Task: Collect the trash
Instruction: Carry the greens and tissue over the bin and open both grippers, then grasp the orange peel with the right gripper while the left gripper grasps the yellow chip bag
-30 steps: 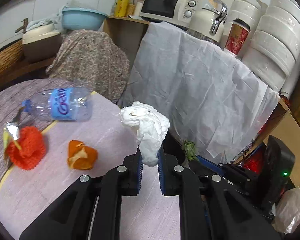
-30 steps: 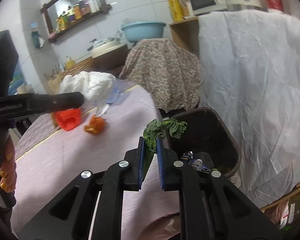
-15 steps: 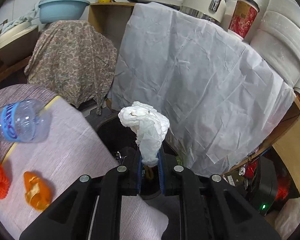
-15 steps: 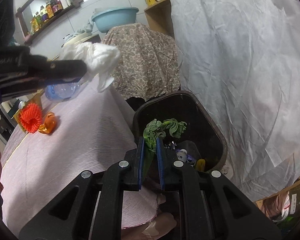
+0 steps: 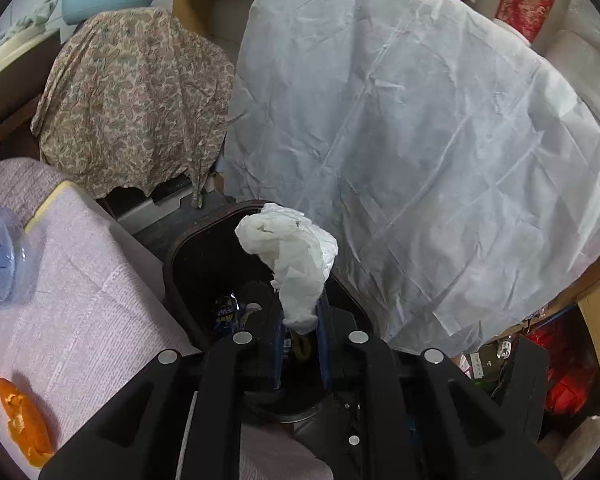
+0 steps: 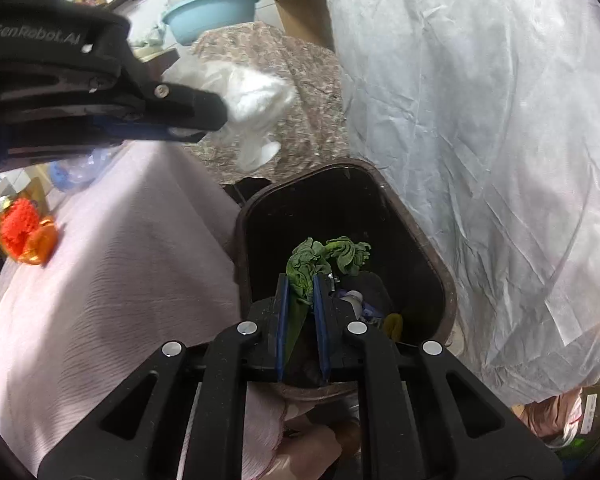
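Here both grippers, left (image 5: 299, 320) and right (image 6: 300, 300), hover over the bin (image 6: 420, 240).

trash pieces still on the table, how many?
3 visible: plastic bottle at the far end, orange peel nearer, red mesh touching the peel. More could be out of frame.

A crumpled white tissue (image 5: 290, 256) stands pinched upright above the dark trash bin (image 5: 188, 248). A wilted green leaf (image 6: 320, 260) hangs pinched over the bin's open mouth, other litter lying at its bottom.
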Available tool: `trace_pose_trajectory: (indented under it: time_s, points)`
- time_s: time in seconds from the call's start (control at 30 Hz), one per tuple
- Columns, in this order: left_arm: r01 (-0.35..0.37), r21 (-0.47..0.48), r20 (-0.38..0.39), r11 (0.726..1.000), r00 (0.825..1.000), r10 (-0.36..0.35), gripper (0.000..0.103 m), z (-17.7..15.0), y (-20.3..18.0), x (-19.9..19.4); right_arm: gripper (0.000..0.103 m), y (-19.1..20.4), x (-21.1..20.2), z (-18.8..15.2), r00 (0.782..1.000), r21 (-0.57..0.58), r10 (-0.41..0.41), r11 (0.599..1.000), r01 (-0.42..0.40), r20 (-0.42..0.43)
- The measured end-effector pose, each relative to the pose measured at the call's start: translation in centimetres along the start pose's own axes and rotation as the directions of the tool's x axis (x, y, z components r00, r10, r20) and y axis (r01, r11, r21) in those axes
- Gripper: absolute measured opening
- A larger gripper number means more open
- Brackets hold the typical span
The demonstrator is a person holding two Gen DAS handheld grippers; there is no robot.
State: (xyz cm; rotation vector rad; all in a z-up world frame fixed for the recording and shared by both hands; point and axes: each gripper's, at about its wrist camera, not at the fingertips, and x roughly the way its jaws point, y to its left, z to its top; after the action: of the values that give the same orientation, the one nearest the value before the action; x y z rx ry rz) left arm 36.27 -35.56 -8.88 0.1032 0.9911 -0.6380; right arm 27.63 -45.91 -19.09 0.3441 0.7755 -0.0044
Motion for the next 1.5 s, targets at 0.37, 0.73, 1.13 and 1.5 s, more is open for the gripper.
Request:
trace_pose_trajectory:
  time_s: [0.37, 0.73, 1.13, 1.5]
  points:
    - [0.015, 0.002, 0.088, 1.0, 0.996, -0.015, 0.083, -0.4, -0.7, -2.5, 0.067, -0.5, 0.6, -1.3, 0.999, 0.048, -0.041, 0.998, 0.04, 0.001]
    - [0.076, 0.019, 0.204, 0.997, 0.976, -0.079, 0.093, -3.2, 0.0, -9.7, 0.074, 1.6, -5.0, -0.7, 0.997, 0.001, -0.067, 0.998, 0.067, 0.044]
    - [0.015, 0.03, 0.323, 0.999, 0.946, -0.024, 0.097, -8.7, 5.3, -19.4, 0.08, 10.1, -11.3, 0.7, 0.996, -0.151, 0.027, 0.988, -0.013, 0.089]
    - [-0.101, -0.082, 0.339, 0.992, 0.933, 0.123, 0.098, -14.4, 13.9, -25.1, 0.081, 21.0, -12.6, -0.5, 0.979, -0.336, 0.204, 0.924, -0.183, 0.027]
